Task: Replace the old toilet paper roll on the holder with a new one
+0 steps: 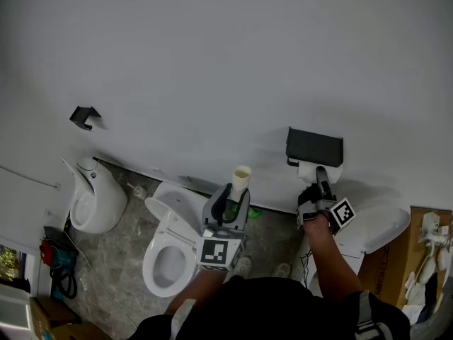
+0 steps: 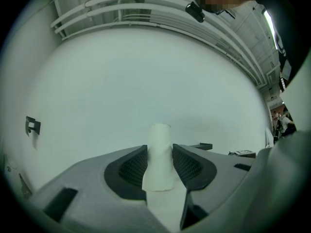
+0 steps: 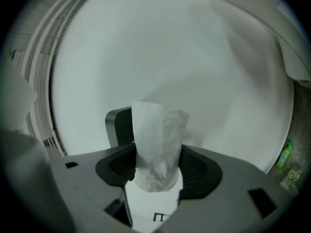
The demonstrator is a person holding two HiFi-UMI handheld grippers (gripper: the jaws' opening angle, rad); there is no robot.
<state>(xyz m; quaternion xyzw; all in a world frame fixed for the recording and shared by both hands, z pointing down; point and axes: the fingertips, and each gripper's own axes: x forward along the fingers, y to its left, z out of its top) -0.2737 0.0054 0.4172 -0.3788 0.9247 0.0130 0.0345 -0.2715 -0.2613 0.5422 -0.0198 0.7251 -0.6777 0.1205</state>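
Note:
In the head view my left gripper [image 1: 234,198] is shut on the bare cardboard tube [image 1: 241,179], which stands upright above the toilet. The left gripper view shows that tube [image 2: 159,152] pinched between the mesh pads [image 2: 131,168]. My right gripper [image 1: 316,187] is shut on a full white toilet paper roll [image 1: 311,171], held right under the black wall holder [image 1: 315,147]. In the right gripper view the roll [image 3: 158,147] fills the gap between the jaws, and the holder [image 3: 118,126] shows just behind it on the left.
A white toilet [image 1: 170,250] with its seat up stands below my left hand. A white floor fixture [image 1: 95,197] sits further left, under a black wall hook [image 1: 85,117]. A white basin [image 1: 379,225] and a cardboard box [image 1: 400,261] are at the right. A green bottle [image 3: 284,154] stands by the wall.

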